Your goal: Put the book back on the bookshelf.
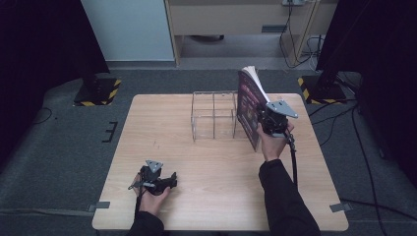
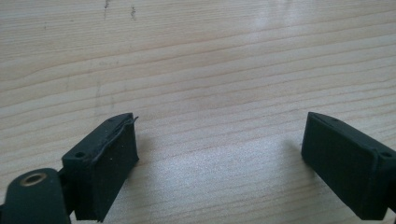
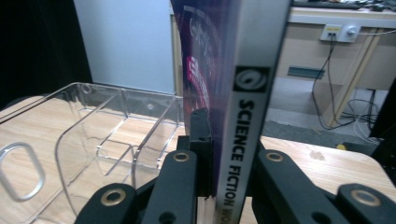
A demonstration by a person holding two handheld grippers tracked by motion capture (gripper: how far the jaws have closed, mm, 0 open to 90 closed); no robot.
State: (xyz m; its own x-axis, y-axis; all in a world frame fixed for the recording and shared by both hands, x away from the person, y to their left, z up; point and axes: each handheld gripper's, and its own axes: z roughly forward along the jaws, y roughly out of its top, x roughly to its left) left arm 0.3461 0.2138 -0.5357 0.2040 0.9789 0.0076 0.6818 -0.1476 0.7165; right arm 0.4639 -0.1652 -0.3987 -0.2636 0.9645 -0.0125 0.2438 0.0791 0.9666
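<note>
The surface is pale wood with fine lines in it. A clear box with little rooms inside sits on it, just left of the right gripper. The left gripper rests on bare wood.

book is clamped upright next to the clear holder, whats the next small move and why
Probably shift the book sideways over the clear holder and lower it into a slot. The right tool is shut on its spine and holds it upright just beside the holder's open top. The left tool rests open on the table, away from the work.
</note>
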